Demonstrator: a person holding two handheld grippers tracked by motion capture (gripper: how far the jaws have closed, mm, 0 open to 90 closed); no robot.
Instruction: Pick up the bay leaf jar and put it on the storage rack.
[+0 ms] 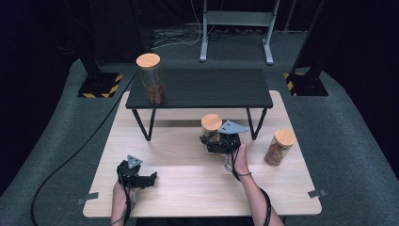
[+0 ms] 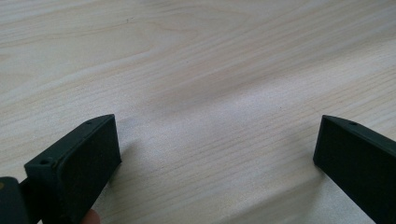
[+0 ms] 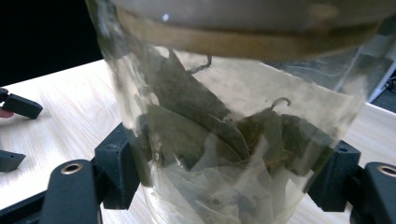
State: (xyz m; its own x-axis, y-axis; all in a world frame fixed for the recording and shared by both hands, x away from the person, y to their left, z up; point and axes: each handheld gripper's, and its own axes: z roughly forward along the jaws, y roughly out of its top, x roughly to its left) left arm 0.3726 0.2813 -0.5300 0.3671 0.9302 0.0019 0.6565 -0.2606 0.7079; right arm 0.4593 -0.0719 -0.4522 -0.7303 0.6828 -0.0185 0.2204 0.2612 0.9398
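My right gripper [image 1: 214,143] is shut on a clear glass jar [image 1: 211,127] with a round wooden lid, held just in front of the black shelf [image 1: 200,88]. In the right gripper view the jar [image 3: 233,140] holds dried green leaves, and both black jaws press on its sides. My left gripper [image 1: 149,179] rests low over the wooden table [image 1: 188,174] at the front left. In the left gripper view its jaws stand wide apart around bare wood, so the left gripper [image 2: 217,154] is open. Its fingertips [image 3: 18,106] also show far left in the right gripper view.
A tall jar of brown contents [image 1: 151,77] stands on the left end of the black shelf. Another wooden-lidded jar [image 1: 279,147] stands on the table at the right. Shelf legs [image 1: 143,125] rise from the table's back half. Stands and cables lie beyond the table.
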